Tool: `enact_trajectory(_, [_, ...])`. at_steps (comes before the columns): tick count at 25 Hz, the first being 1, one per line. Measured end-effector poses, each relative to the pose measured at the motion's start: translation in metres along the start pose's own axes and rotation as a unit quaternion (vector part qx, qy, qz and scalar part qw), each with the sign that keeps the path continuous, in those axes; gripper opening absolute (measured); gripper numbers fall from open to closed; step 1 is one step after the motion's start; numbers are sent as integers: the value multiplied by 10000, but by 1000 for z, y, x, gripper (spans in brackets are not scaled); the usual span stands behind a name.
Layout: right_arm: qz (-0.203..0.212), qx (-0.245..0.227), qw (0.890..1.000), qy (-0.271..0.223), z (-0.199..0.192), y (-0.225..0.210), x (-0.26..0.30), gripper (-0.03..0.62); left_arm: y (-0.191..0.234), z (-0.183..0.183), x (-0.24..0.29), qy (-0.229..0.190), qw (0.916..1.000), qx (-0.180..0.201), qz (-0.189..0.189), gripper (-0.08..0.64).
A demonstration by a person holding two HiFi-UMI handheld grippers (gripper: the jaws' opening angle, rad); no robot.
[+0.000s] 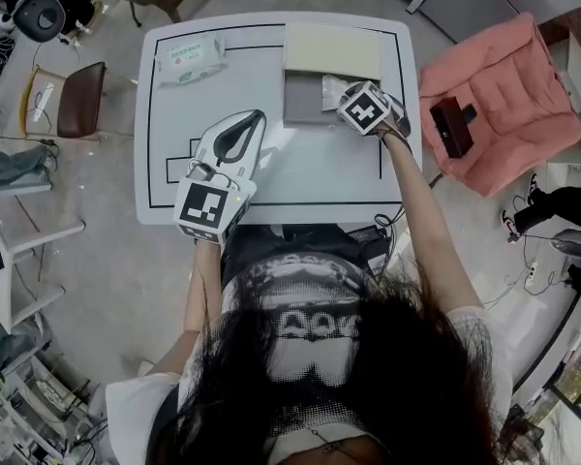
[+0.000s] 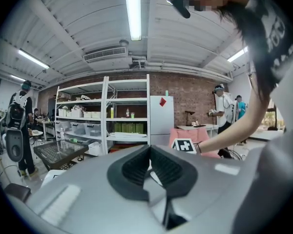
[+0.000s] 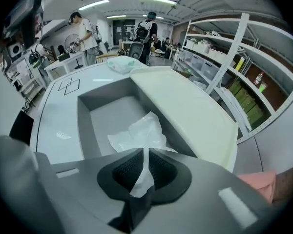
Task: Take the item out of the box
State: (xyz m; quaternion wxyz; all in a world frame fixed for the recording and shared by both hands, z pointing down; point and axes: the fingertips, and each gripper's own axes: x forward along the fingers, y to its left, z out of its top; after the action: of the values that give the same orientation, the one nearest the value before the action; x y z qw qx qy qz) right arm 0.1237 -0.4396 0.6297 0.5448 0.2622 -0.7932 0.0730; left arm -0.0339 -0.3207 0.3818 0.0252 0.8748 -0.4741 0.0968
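Ceiling tube lights (image 2: 133, 11) give you even, bright light; both gripper views bend strongly and darken at the edges.

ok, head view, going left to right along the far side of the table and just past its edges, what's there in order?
brown chair → wipes pack → open box → pink padded cloth. Both hand-held grippers are left out because they overlap these sideways.

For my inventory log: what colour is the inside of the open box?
Grey inside the open rectangular box, under a cream lid; clearest in the right gripper view.
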Motion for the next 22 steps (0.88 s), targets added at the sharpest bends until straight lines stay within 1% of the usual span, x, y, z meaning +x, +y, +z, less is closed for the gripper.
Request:
enact_trajectory(1, [-46,-92,9999,86,-1,0,1,32,1,-1,-1,-2,10000,-12,21,0])
enact_trajectory(4, [-146,-345,9990,259,-4,2,5,25,1,-2,-2,-11,10000,-34,69,0])
enact_trajectory(8, [-181,-451,9986,209,-5,3,5,17,0,-3,-4,-16,9999,-39,96,0])
enact_trajectory(10, [-152,-454,9988,51,-3,5,1,15,1,-4,-7,-10,9999,-39,116,0])
enact_trajectory(12, [-134,-360,9992,-133,0,6,-5,15,1,-4,-9,-1,9999,-41,145,0])
enact_trajectory(16, [-244,-229,9980,-527,8,2,-28,14,-1,-3,-12,6,9998,-32,215,0])
enact_trajectory(22, [-296,-82,9902,-1359,28,14,-77,14,-10,0,-14,32,9995,1,301,0])
